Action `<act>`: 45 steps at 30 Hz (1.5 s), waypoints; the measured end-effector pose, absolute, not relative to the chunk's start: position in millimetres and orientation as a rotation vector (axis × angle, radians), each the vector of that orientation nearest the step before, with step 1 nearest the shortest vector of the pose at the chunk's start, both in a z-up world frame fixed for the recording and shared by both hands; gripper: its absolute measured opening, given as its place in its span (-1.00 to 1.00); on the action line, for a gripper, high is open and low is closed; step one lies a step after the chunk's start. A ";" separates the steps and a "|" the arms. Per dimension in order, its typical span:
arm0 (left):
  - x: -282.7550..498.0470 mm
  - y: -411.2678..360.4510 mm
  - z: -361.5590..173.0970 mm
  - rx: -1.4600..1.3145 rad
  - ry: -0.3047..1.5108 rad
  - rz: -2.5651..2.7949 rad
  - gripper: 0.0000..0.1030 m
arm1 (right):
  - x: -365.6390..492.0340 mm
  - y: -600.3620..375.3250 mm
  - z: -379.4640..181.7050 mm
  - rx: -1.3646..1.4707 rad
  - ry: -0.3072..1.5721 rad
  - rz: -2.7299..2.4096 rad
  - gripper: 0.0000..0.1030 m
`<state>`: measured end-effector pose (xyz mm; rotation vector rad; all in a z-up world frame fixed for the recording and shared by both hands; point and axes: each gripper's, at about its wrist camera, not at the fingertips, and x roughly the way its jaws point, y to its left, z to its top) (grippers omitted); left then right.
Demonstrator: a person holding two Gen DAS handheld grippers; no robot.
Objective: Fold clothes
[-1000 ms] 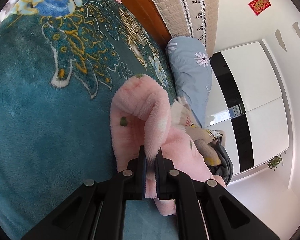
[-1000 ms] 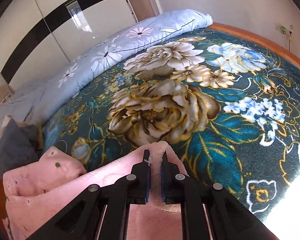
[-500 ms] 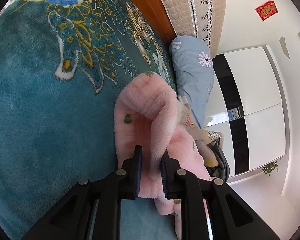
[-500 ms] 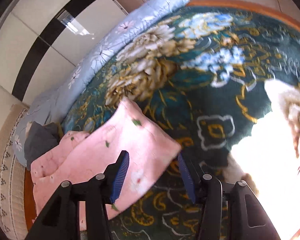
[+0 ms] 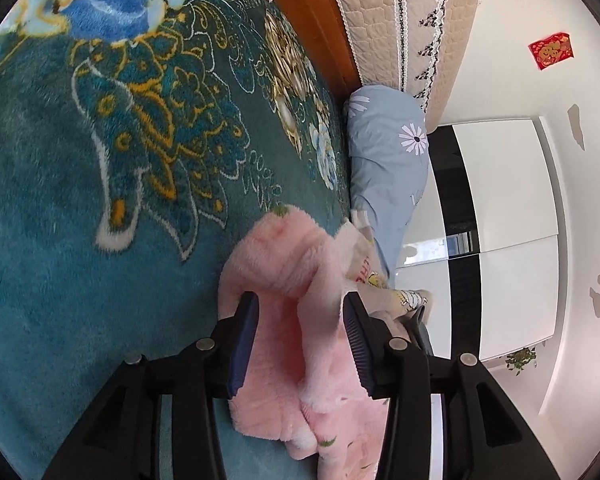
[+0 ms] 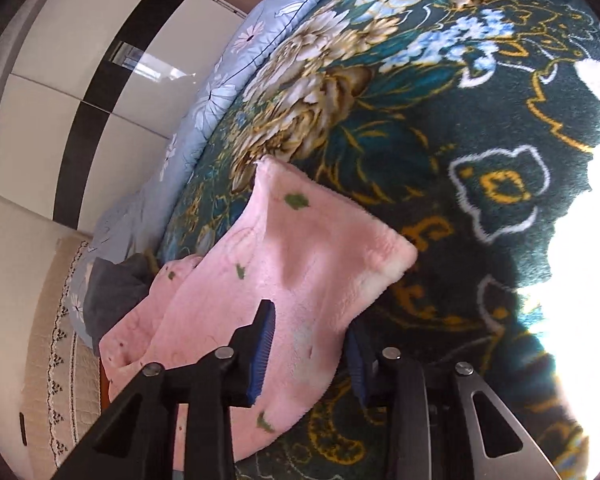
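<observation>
Both grippers have let go: a second ago each was pinched shut on an edge of the pink fleece garment, and half a second ago the right one had already sprung wide while the left had only cracked apart.

Seen from the left wrist, the left gripper [image 5: 300, 340] now stands wide open with nothing in its grasp. The pink fleece garment [image 5: 288, 280] lies bunched between and just ahead of its fingers, a soft ridge of pile rising up the middle of the gap where the pinch had gathered it. It rests on the teal floral blanket [image 5: 100, 200], which spreads away to the gripper's left. Beyond the gripper's right finger a heap of other clothes [image 5: 384, 284] sits against the blue daisy-print quilt [image 5: 388, 152], probably kept there to leave folding room on the blanket.

Seen from the right wrist, the right gripper [image 6: 308, 352] is equally wide open and empty. The garment [image 6: 300, 264] lies flat on the blanket [image 6: 480, 140] ahead of and between its fingers, doubled over, with its squared corner out ahead and to the right. To the gripper's left the fleece runs back to a looser lump beside a dark grey garment [image 6: 112, 292]. Releasing both edges together likely lets the folded layer settle without dragging.
</observation>
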<state>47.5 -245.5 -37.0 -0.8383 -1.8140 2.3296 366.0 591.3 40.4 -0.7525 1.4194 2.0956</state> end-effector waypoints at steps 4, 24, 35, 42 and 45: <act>23.6 -247.4 -29.5 -0.990 -1.780 2.320 -0.13 | 353.2 586.1 42.5 -0.724 1.436 2.113 -0.84; -69.2 -220.4 85.8 -1.274 -1.252 2.432 -0.95 | 350.0 592.6 126.6 -0.500 1.429 2.252 -0.91; -22.9 -189.2 307.2 -0.409 -0.728 2.688 -0.93 | 308.7 598.4 231.4 -0.327 1.308 2.464 -0.92; 4.5 -228.6 147.0 -0.861 -0.955 2.675 -0.93 | 356.9 599.3 221.3 -0.322 1.211 2.432 -0.92; 15.1 -236.4 60.0 -1.105 -1.085 2.613 -0.93 | 375.1 607.5 162.2 -0.443 1.279 2.313 -0.92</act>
